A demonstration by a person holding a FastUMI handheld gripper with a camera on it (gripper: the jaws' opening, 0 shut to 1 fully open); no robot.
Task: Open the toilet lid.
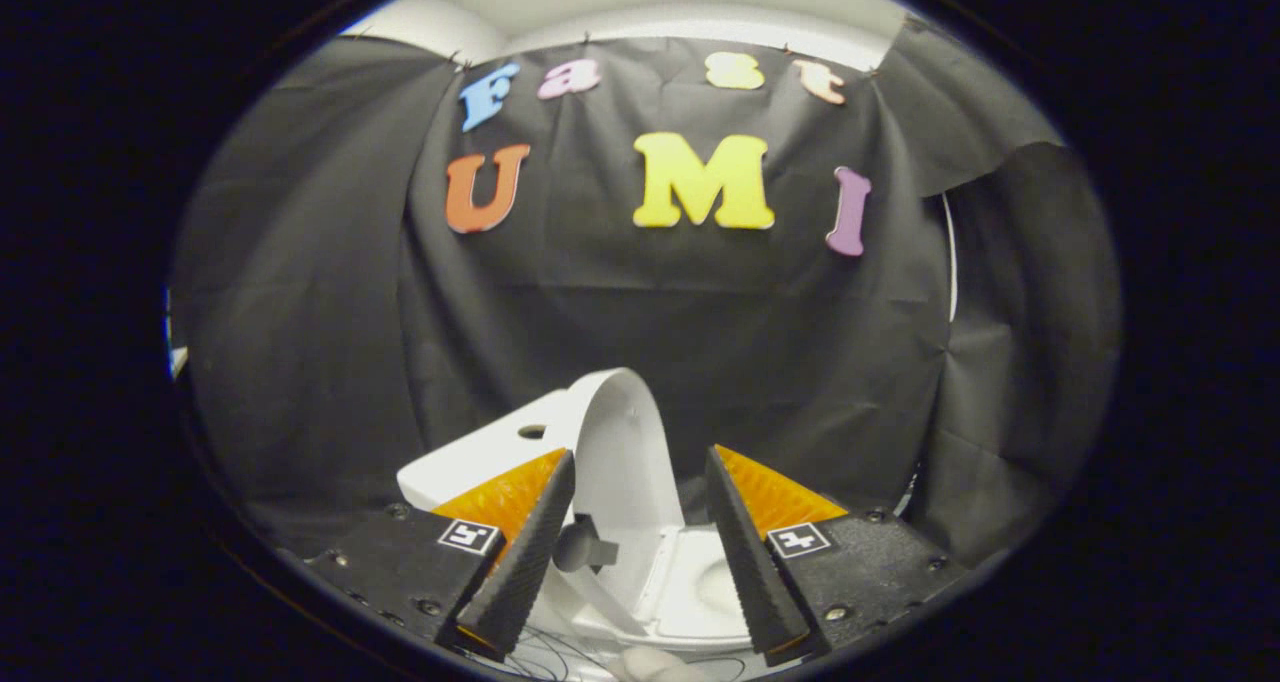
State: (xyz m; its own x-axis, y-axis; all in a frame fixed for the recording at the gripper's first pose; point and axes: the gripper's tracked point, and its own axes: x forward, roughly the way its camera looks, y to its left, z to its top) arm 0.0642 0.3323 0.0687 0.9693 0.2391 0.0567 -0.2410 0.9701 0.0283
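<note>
A small white toilet stands just ahead of my fingers. Its lid (625,462) is raised upright, leaning toward the white tank (490,452) behind it on the left. The seat and bowl (700,587) lie uncovered between and beyond my fingertips. A small dark handle knob (582,547) sticks out from the lid's lower part, close to my left finger (525,552). My gripper (640,477) is open, with nothing pressed between its fingers; the lid's edge shows in the gap without both fingers touching it.
The black cloth wall (700,342) hangs close behind the toilet and wraps both sides. A round hole or button (532,431) sits on the tank top. Thin dark wires (540,662) lie on the surface beneath the gripper.
</note>
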